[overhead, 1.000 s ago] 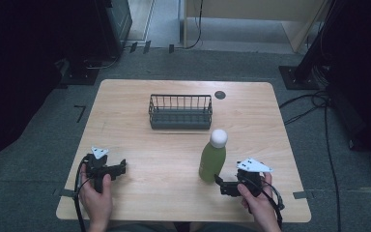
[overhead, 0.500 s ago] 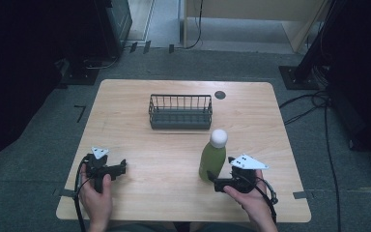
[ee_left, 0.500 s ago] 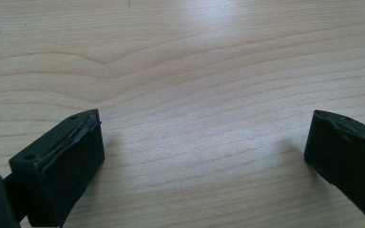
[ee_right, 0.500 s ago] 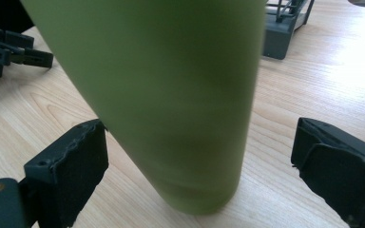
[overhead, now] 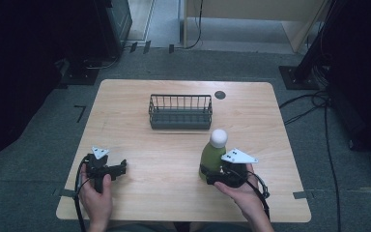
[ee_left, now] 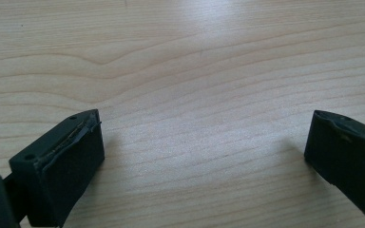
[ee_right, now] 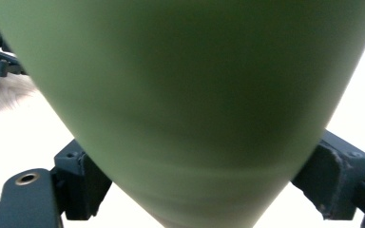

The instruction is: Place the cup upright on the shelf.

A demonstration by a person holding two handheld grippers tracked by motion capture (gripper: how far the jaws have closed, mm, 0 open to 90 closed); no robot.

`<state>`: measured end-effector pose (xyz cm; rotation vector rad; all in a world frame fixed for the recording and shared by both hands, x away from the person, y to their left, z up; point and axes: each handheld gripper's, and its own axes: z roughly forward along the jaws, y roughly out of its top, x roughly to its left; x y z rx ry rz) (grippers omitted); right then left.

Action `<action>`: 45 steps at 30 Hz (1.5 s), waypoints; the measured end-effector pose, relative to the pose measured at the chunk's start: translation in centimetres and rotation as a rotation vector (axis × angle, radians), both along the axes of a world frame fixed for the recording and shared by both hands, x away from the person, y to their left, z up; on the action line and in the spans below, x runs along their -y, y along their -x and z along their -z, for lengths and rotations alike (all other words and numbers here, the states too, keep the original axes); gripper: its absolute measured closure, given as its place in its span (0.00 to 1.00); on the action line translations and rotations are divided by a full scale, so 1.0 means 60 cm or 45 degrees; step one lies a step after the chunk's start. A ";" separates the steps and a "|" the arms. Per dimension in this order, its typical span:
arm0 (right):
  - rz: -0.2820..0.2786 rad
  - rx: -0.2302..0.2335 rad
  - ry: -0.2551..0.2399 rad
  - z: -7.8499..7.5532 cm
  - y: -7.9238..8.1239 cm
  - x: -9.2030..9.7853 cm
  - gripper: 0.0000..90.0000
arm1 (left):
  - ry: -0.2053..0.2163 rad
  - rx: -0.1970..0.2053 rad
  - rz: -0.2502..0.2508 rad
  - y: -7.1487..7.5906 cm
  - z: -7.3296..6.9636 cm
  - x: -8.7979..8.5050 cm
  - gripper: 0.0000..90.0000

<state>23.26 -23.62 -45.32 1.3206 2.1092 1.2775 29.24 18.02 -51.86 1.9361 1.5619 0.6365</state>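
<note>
Pale wood worktop (overhead: 125,106) on grey carpet floor (overhead: 38,159). Black stand base (overhead: 297,77) at right, cables (overhead: 314,104) trailing beside it. Light wood furniture (overhead: 251,19) behind. Surroundings dark.

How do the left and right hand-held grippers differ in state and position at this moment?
The right hand-held gripper has its jaws closed against the sides of the green bottle, having just been closing; the left hand-held gripper stands wide open with only bare table between its jaws. The right one sits at the bottle's base, the left one apart from everything near the table's front left. Both are black and each is held in a hand.
</note>
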 end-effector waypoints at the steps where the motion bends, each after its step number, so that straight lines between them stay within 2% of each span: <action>1: -0.002 0.002 0.005 -0.001 -0.002 -0.003 0.18 | 0.000 0.000 -0.001 0.000 0.000 0.000 0.00; 13: -0.006 0.021 -0.001 -0.001 -0.014 -0.014 0.18 | 0.000 -0.002 0.002 0.000 0.000 0.000 0.00; 19: -0.002 0.052 0.025 -0.002 -0.013 -0.015 0.21 | 0.000 -0.002 0.004 0.000 0.000 0.000 0.00; 31: -0.014 0.043 0.009 -0.005 -0.010 -0.013 0.18 | 0.000 -0.001 0.005 0.000 0.000 0.000 0.00; 39: 0.007 0.074 -0.015 -0.013 -0.005 -0.013 0.19 | 0.000 -0.001 0.005 0.000 0.000 0.000 0.00; 45: 0.005 0.119 0.036 -0.018 -0.002 -0.015 0.22 | 0.000 -0.001 0.005 0.000 0.000 0.000 0.00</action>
